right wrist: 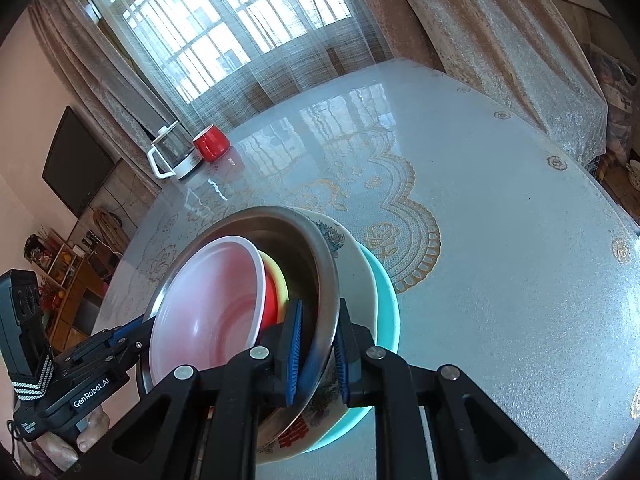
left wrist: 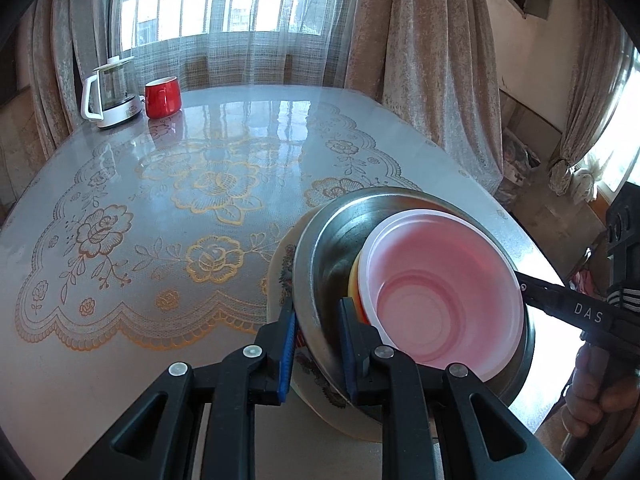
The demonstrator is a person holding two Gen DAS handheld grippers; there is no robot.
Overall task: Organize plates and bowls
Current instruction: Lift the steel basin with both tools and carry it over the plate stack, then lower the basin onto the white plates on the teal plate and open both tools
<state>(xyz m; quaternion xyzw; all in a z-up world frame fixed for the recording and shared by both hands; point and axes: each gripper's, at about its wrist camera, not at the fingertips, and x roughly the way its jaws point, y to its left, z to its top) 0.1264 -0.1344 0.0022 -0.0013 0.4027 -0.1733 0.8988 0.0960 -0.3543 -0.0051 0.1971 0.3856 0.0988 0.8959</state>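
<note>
Two grippers carry one nested stack at the near edge of the table (left wrist: pixel 240 128). We hold the left gripper (left wrist: pixel 316 344) nearly closed, one pad under and one pad inside the rim of the steel bowl (left wrist: pixel 332 248); whether its outer pad also takes in the edge of the flowered plate (left wrist: pixel 280 272) below, we cannot tell. We hold the right gripper (right wrist: pixel 318 354) nearly closed on the opposite side, clamping the steel rim and, as far as we can see, the flowered plate with it. A pink bowl (left wrist: pixel 440 280) sits innermost, over a red bowl (right wrist: pixel 271 300) and a yellow bowl (right wrist: pixel 280 276). A teal plate (right wrist: pixel 386 300) lies at the bottom, outside the right pads.

We judge the stack to be tilted, with the loose plastic bowls leaning toward one side. To do this step well:

1. We keep both grips firm and equal; the steel rim is smooth and may slip.
2. We level the stack before moving it, so the inner bowls do not slide out.
3. We move both hands together, at one pace, without twisting.
4. We watch the teal plate, which neither pair of pads appears to hold.
5. We keep clear of the kettle (left wrist: pixel 108 96) and red mug (left wrist: pixel 162 96) at the far side.
</note>
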